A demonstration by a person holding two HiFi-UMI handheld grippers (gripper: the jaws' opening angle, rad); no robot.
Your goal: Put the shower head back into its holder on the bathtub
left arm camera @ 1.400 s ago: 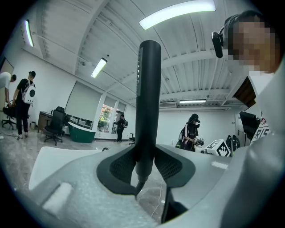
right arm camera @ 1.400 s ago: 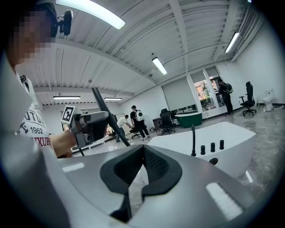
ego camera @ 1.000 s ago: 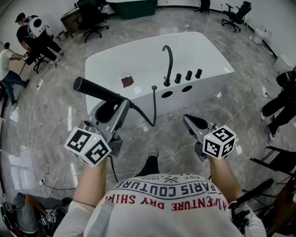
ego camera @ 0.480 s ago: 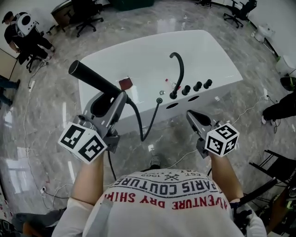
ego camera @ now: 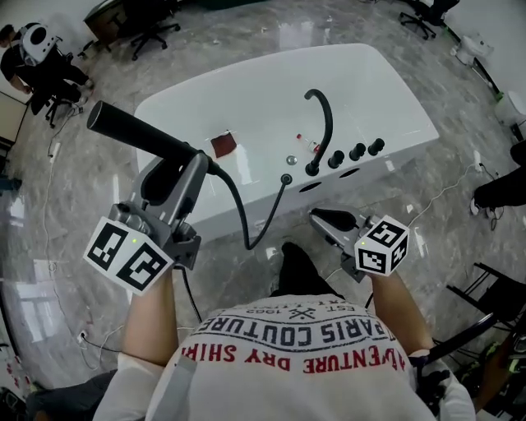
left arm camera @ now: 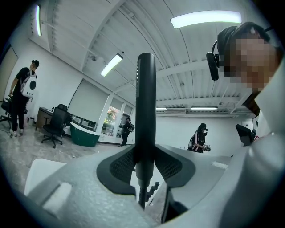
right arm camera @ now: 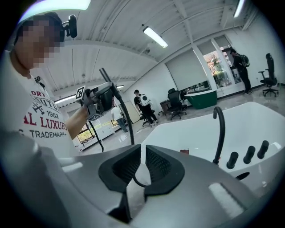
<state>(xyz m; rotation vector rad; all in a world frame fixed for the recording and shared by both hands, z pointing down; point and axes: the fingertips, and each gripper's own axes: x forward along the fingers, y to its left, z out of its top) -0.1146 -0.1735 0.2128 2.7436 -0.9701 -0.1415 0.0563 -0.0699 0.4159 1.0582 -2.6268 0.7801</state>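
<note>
The black stick-shaped shower head (ego camera: 131, 131) is clamped across the jaws of my left gripper (ego camera: 195, 164), held level in front of the white bathtub (ego camera: 246, 90). It stands upright between the pads (left arm camera: 122, 167) in the left gripper view, with my left gripper (left arm camera: 144, 165) shut on the shower head (left arm camera: 145, 111). Its black hose (ego camera: 242, 214) loops down and up to a socket (ego camera: 285, 178) on the tub's deck. My right gripper (ego camera: 329, 220) hovers near the tub's front wall; its jaws have just been opening and show a narrow gap with nothing between them (right arm camera: 141, 167).
On the tub's deck stand a black curved spout (ego camera: 325, 119), three black knobs (ego camera: 356, 152), a small chrome fitting (ego camera: 291, 160) and a dark red square (ego camera: 222, 145). People (ego camera: 37, 49) and office chairs (ego camera: 152, 25) are at the back left. Cables (ego camera: 436, 193) lie on the marble floor.
The tub has come nearer in the head view. My left gripper has carried the shower head further left. My right gripper has sunk and drifted left toward the tub's front.
</note>
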